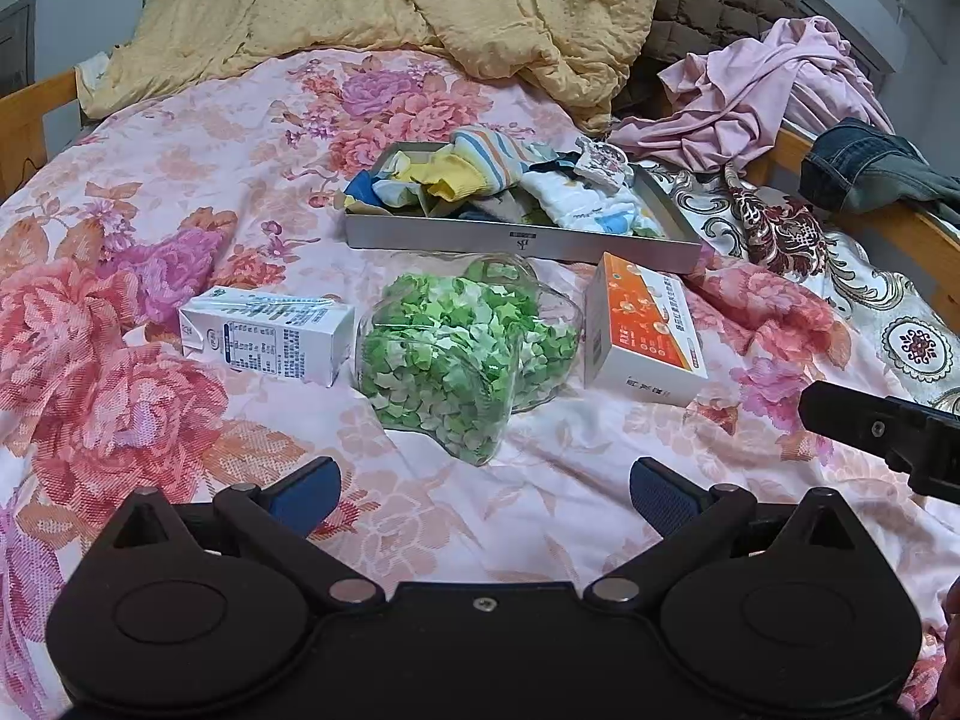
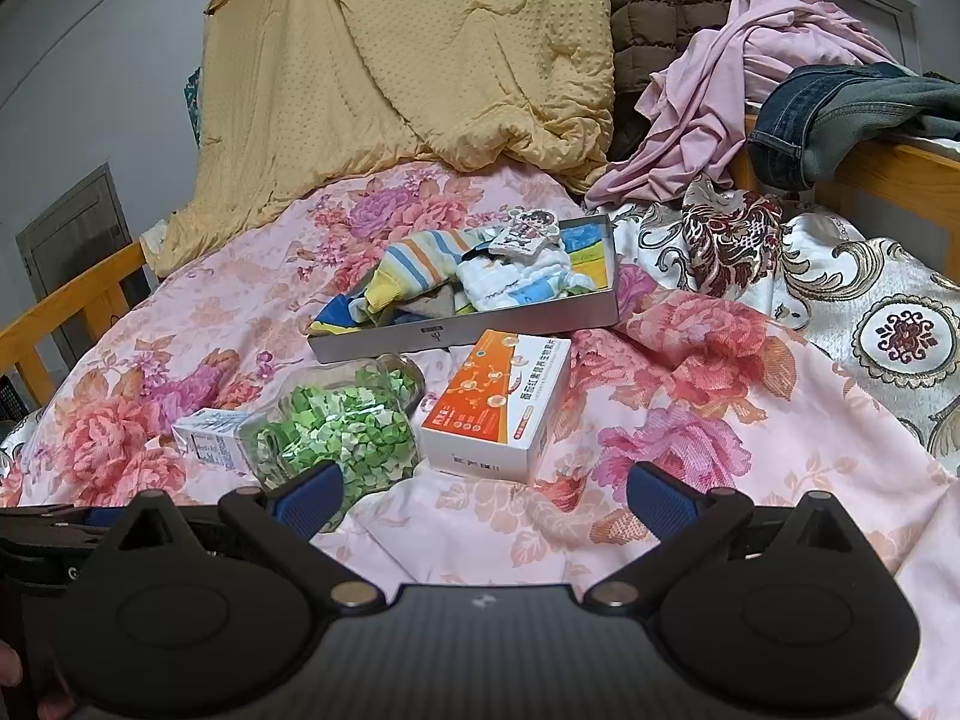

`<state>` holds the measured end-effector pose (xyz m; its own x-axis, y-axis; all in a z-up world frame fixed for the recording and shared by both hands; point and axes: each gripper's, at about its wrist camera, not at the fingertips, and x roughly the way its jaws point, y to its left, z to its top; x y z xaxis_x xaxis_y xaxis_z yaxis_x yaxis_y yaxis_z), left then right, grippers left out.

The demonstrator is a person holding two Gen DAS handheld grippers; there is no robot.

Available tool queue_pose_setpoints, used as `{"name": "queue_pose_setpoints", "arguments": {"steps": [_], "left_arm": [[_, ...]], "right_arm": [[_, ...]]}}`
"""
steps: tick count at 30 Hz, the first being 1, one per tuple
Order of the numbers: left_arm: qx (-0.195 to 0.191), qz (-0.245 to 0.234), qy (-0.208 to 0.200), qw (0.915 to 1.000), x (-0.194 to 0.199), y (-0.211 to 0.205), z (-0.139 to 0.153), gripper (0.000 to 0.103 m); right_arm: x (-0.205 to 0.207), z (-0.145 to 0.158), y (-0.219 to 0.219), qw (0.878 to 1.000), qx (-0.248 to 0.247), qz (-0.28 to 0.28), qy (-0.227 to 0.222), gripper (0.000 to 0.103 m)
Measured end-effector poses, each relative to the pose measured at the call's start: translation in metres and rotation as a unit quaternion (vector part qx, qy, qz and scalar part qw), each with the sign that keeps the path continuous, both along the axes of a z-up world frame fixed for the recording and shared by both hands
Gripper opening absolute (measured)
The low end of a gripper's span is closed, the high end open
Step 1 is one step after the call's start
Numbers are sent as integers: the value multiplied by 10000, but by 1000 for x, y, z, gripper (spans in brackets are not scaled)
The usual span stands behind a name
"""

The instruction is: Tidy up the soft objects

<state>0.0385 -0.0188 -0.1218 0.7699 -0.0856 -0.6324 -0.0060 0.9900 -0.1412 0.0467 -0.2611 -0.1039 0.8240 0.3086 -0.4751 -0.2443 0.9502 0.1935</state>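
Left gripper and right gripper hover low over the floral bed cover, fingers spread wide, nothing between them; just ahead a clear jar of green paper stars lies on its side – milk carton touching its left, orange-white box near its right; behind them the grey tray holds the soft things, i.e. small socks and cloths piled inside; further back a yellow blanket, pink garment and jeans – on the bed rail.
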Motion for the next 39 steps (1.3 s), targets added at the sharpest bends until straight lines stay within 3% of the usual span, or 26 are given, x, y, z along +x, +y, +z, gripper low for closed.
{"name": "queue_pose_setpoints", "arguments": {"steps": [39], "left_arm": [[27, 8, 6, 10000, 1, 0, 1, 102]], "right_arm": [[0, 1, -2, 10000, 44, -45, -2, 102]]}}
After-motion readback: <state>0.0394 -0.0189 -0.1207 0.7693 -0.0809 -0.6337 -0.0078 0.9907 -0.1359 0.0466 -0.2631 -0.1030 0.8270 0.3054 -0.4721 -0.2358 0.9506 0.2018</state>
